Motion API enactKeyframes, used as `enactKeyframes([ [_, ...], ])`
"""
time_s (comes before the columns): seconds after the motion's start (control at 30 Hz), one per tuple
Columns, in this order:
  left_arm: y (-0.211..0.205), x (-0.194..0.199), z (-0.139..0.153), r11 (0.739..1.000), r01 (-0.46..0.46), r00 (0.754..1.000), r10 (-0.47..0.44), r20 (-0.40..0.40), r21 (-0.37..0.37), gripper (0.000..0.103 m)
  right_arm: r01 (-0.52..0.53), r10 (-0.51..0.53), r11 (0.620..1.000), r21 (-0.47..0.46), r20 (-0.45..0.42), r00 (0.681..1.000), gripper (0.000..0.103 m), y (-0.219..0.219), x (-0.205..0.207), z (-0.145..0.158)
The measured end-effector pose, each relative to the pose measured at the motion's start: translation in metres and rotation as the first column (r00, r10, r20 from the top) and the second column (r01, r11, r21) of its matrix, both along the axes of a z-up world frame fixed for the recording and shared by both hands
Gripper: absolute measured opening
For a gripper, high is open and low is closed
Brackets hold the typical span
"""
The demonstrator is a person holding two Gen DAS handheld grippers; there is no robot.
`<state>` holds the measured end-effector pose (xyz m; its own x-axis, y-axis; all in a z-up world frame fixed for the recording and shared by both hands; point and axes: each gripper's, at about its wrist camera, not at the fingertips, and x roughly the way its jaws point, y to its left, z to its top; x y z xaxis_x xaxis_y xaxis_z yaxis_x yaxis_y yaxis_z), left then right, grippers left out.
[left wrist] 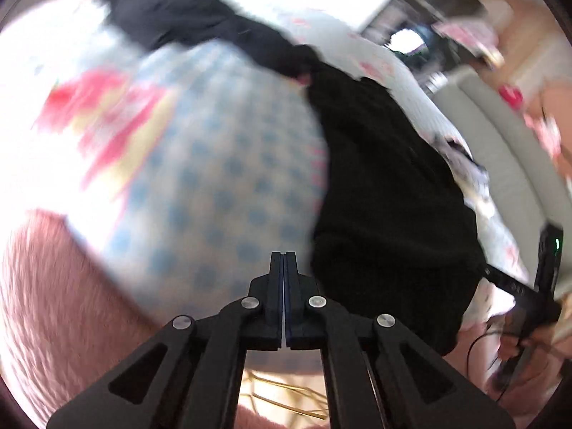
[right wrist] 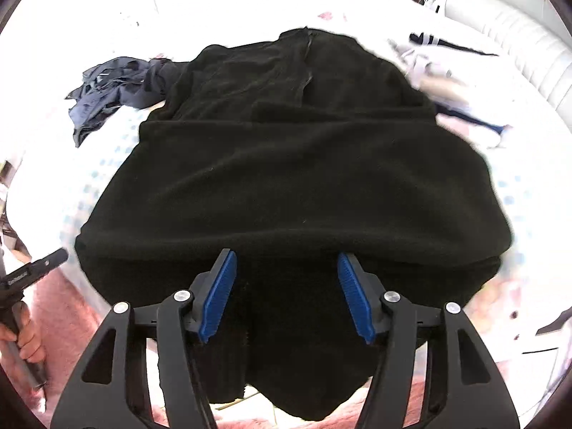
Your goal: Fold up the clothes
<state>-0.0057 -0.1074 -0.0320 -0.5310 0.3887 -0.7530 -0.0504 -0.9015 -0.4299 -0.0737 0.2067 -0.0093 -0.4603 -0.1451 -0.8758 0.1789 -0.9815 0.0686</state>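
Note:
A black fleece garment (right wrist: 286, 164) lies partly folded on a bed, its near end hanging over the edge. My right gripper (right wrist: 286, 268) is open, its blue pads (right wrist: 218, 293) spread just above the garment's near fold, holding nothing. My left gripper (left wrist: 285, 261) is shut and empty, over the blue-dotted bedsheet (left wrist: 214, 186), to the left of the black garment (left wrist: 386, 193). The left wrist view is blurred. The left gripper's handle also shows at the left edge of the right wrist view (right wrist: 32, 275).
A crumpled dark blue garment (right wrist: 114, 85) lies on the bed left of the black one. A white and navy garment (right wrist: 439, 68) lies to its right. A pink fluffy rug (left wrist: 60, 296) is below the bed edge. A white padded headboard (right wrist: 518, 35) is at far right.

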Motion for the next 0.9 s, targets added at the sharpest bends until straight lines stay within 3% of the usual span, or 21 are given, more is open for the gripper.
enactKeyframes([
  [0.17, 0.059, -0.028, 0.014, 0.987, 0.141, 0.989, -0.144, -0.04, -0.081, 0.002, -0.037, 0.037, 0.999, -0.019, 0.014, 0.999, 0.061, -0.02, 0.005, -0.01],
  [0.23, 0.079, -0.039, 0.014, 0.974, 0.198, 0.979, -0.202, -0.029, -0.111, 0.014, -0.065, 0.065, 0.998, -0.02, -0.001, 0.998, 0.061, -0.027, 0.007, -0.009],
  [0.27, 0.086, -0.045, 0.009, 0.969, 0.198, 0.98, -0.199, 0.008, -0.15, 0.033, -0.07, 0.069, 0.997, -0.022, -0.007, 0.998, 0.061, -0.026, 0.008, -0.008],
  [0.3, 0.092, -0.051, 0.001, 0.962, 0.186, 0.982, -0.178, 0.059, -0.2, 0.038, -0.068, 0.067, 0.997, -0.022, -0.008, 0.998, 0.061, -0.024, 0.01, -0.007],
  [0.37, 0.094, -0.053, -0.011, 0.956, 0.168, 0.983, -0.144, 0.117, -0.241, 0.036, -0.026, 0.026, 1.0, -0.012, -0.01, 1.0, 0.061, -0.011, 0.009, -0.008],
  [0.43, 0.095, -0.046, -0.011, 0.949, 0.166, 0.984, -0.141, 0.109, -0.268, 0.037, 0.049, -0.049, 0.998, 0.036, -0.004, 0.999, 0.061, 0.01, 0.01, -0.009],
  [0.53, 0.104, -0.041, -0.003, 0.929, 0.187, 0.982, -0.166, 0.09, -0.321, 0.039, 0.175, -0.179, 0.967, 0.184, 0.004, 0.984, 0.061, 0.048, 0.01, -0.014],
  [0.57, 0.107, -0.041, 0.001, 0.924, 0.193, 0.981, -0.175, 0.084, -0.332, 0.041, 0.209, -0.213, 0.961, 0.182, 0.006, 0.977, 0.061, 0.061, 0.01, -0.014],
  [0.7, 0.12, -0.049, 0.012, 0.941, 0.249, 0.969, -0.242, 0.056, -0.23, 0.043, 0.315, -0.313, 0.948, -0.044, 0.04, 0.949, 0.062, 0.113, 0.007, -0.008],
  [0.77, 0.129, -0.056, 0.012, 0.946, 0.274, 0.962, -0.266, 0.064, -0.176, 0.046, 0.423, -0.418, 0.891, -0.162, 0.065, 0.906, 0.067, 0.148, 0.004, -0.006],
  [0.87, 0.14, -0.062, 0.001, 0.945, 0.293, 0.955, -0.283, 0.089, -0.144, 0.059, 0.562, -0.555, 0.799, -0.212, 0.099, 0.826, 0.074, 0.188, 0.005, -0.008],
  [0.9, 0.142, -0.063, -0.004, 0.946, 0.291, 0.956, -0.28, 0.094, -0.144, 0.061, 0.577, -0.57, 0.785, -0.225, 0.103, 0.815, 0.075, 0.195, 0.006, -0.009],
])
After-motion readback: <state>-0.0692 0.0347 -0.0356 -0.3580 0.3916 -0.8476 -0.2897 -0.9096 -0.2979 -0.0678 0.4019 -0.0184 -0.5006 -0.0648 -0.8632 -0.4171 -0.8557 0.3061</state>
